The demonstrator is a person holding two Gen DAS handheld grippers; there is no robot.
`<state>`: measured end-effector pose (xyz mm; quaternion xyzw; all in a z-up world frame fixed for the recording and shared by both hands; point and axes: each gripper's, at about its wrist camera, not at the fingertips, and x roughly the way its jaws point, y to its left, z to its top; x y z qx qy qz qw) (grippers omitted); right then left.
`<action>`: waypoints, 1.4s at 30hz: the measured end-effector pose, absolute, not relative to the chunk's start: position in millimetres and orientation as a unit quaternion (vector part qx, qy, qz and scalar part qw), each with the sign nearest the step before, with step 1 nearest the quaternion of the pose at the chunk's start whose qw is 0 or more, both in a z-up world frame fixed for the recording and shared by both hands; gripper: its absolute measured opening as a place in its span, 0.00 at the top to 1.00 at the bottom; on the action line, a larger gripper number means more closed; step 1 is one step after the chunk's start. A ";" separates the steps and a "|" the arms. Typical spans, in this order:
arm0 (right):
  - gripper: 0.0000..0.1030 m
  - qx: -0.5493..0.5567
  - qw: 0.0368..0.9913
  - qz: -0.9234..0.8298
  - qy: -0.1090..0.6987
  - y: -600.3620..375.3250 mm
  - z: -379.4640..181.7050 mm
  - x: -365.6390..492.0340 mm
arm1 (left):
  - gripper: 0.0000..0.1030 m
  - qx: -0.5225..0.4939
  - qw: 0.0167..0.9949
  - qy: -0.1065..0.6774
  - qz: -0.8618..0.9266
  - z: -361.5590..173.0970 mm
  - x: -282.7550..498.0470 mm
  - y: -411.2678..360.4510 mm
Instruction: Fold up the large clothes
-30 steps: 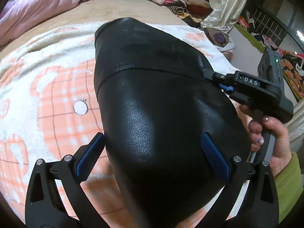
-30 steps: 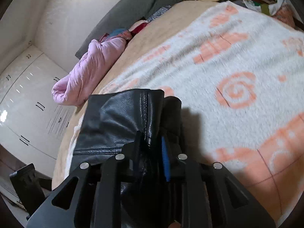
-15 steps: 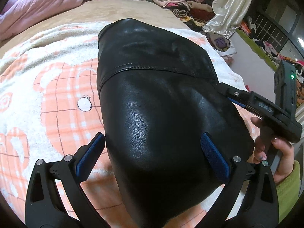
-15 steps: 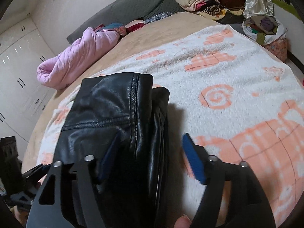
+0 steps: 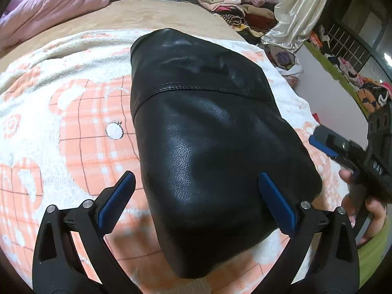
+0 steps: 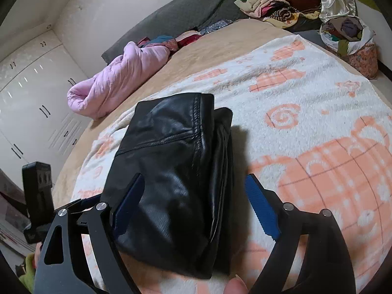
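A black leather jacket (image 5: 208, 134) lies folded into a thick bundle on a white and orange blanket (image 5: 61, 122). My left gripper (image 5: 196, 176) hovers open over its near end, one blue pad on each side, neither touching. In the right wrist view the jacket (image 6: 176, 159) shows its stacked folded edges. My right gripper (image 6: 193, 178) stands just above it with its jaws opening wide. The bundle sits between the fingers, and the pads are clear of it. From the left wrist view the right gripper (image 5: 343, 147) is off the jacket's right side, held by a hand (image 5: 372, 210).
The blanket (image 6: 306, 98) covers a tan bed. A pink quilt (image 6: 117, 85) lies rolled at the far side. Piled clothes (image 6: 274, 2) and a stuffed bag (image 6: 350, 39) sit beyond the bed's end. White wardrobe doors (image 6: 29, 98) line the wall.
My right gripper was shut on the jacket's folded edge; it has opened, let go and drawn back and up. The left gripper has stayed open over the jacket.
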<state>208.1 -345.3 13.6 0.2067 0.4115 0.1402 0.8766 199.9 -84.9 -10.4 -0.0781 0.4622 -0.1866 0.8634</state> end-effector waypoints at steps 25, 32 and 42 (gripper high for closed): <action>0.80 0.179 0.871 0.152 0.432 -324.2 -5.1 162.8 | 0.09 -0.081 0.859 0.467 -0.195 -12.8 177.0 -83.0; 0.53 0.202 0.860 0.123 0.452 -331.9 -21.2 159.2 | 0.09 -0.075 0.856 0.472 -0.199 -15.0 172.9 -85.5; 0.10 0.152 0.899 0.086 0.402 -327.8 5.8 131.6 | 0.09 -0.071 0.862 0.461 -0.198 -0.3 158.6 -88.5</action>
